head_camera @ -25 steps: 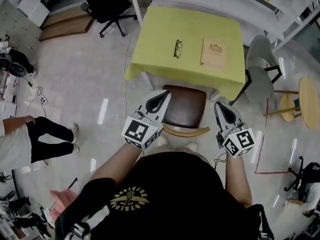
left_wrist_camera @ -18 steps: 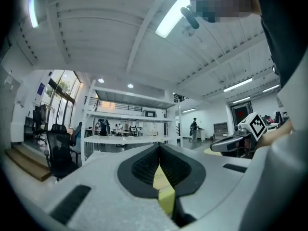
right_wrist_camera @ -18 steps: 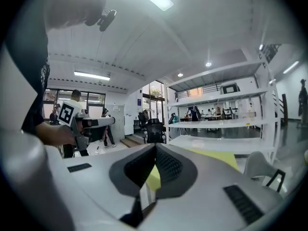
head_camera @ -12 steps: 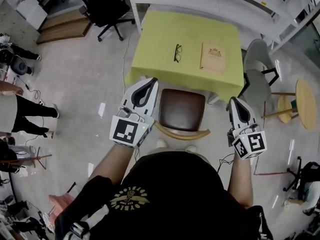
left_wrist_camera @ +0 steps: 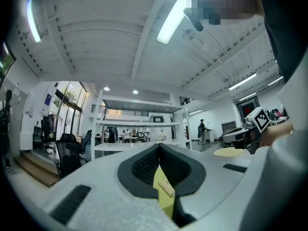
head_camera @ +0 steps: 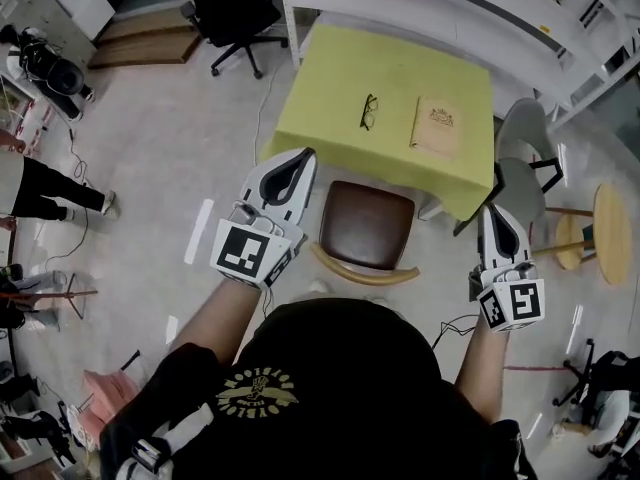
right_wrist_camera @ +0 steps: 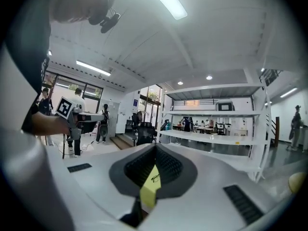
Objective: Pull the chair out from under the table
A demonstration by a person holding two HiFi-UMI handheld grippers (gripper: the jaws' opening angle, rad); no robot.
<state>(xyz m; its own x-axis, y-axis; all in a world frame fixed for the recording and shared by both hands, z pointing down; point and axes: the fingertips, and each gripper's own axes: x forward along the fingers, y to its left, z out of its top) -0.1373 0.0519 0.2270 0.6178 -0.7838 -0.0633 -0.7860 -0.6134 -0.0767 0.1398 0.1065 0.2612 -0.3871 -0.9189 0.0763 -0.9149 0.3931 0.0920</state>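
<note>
Brown-cushioned wooden chair [head_camera: 365, 225] with a curved pale backrest stands at the near edge of the yellow-green clothed table [head_camera: 322, 98], its seat almost wholly clear of the cloth. The white left gripper [head_camera: 297, 158] and white right gripper [head_camera: 494, 213] flank the chair without touching it. Both have their jaws closed together on nothing. Black-rimmed glasses [head_camera: 368, 111] and a tan booklet [head_camera: 437, 128] lie on the table.

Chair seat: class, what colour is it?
The chair seat is dark brown, clearest in the head view.
</note>
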